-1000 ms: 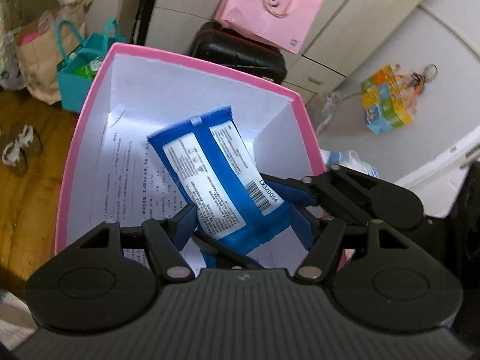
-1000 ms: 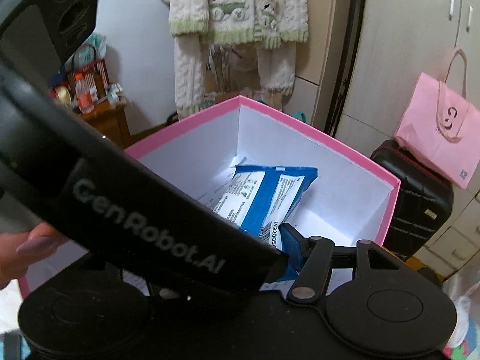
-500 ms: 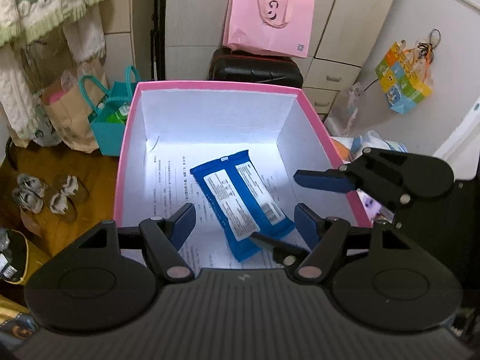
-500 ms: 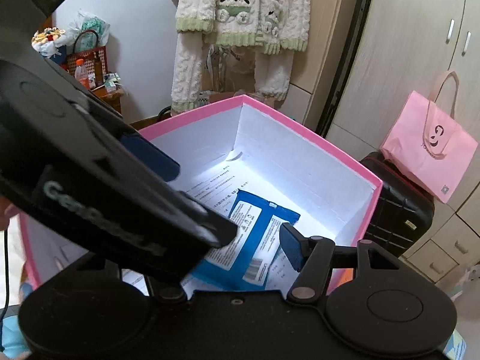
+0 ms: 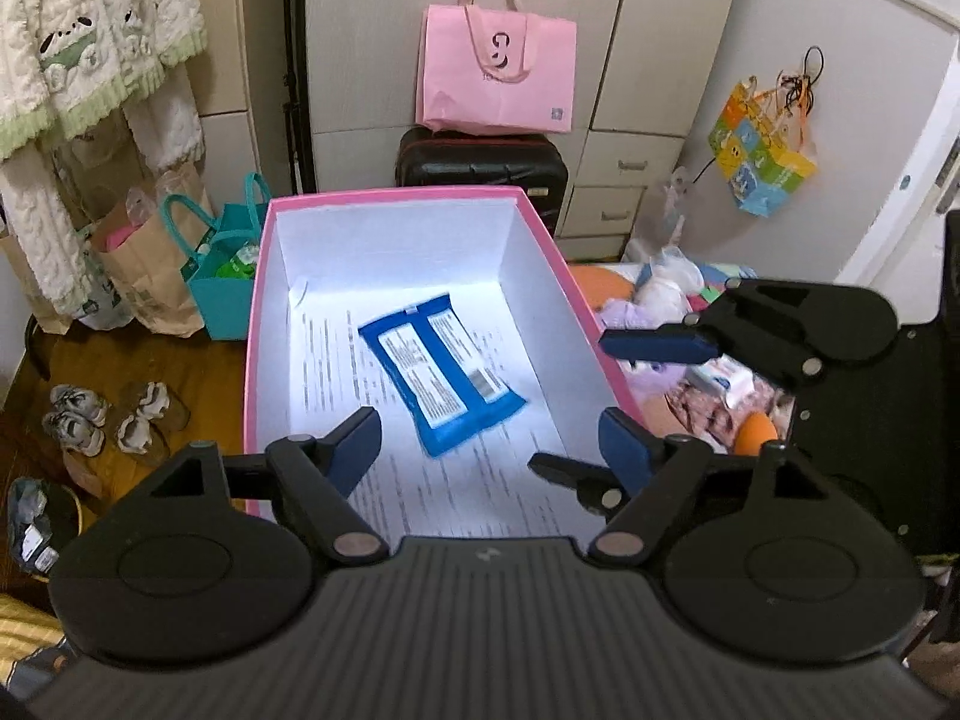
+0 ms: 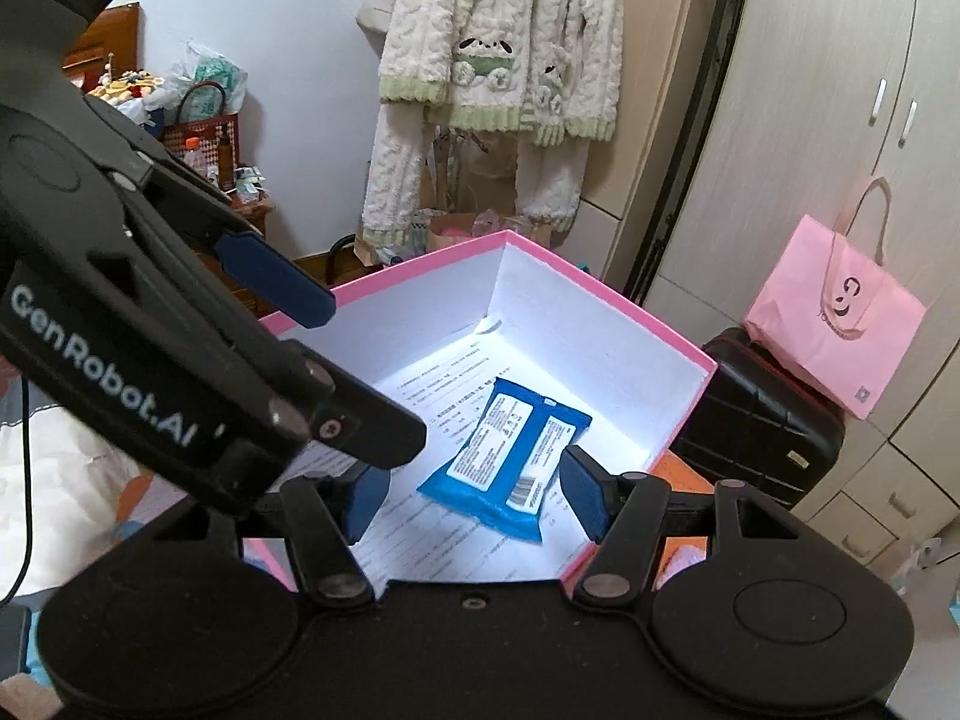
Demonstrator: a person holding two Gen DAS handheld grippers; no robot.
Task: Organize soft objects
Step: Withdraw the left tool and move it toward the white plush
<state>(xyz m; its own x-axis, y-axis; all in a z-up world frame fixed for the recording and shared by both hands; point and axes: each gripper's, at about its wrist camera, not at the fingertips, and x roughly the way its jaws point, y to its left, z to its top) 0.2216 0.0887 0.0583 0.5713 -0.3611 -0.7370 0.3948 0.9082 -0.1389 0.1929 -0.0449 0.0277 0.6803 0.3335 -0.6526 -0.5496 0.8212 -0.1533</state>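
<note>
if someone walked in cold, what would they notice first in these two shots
The pink-rimmed white box fills the middle of both views, with a blue wipes pack lying flat on the printed paper lining its bottom. The left hand-held gripper, its jaws opening with nothing between them, and the right hand-held gripper, open and empty, hang above the box. Behind stands a pink tote bag on a black suitcase.

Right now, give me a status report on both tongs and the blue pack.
Left tongs opening, nothing between them. Right tongs open, empty. Blue pack lying flat in the pink box, released. Nothing in the way.
</note>
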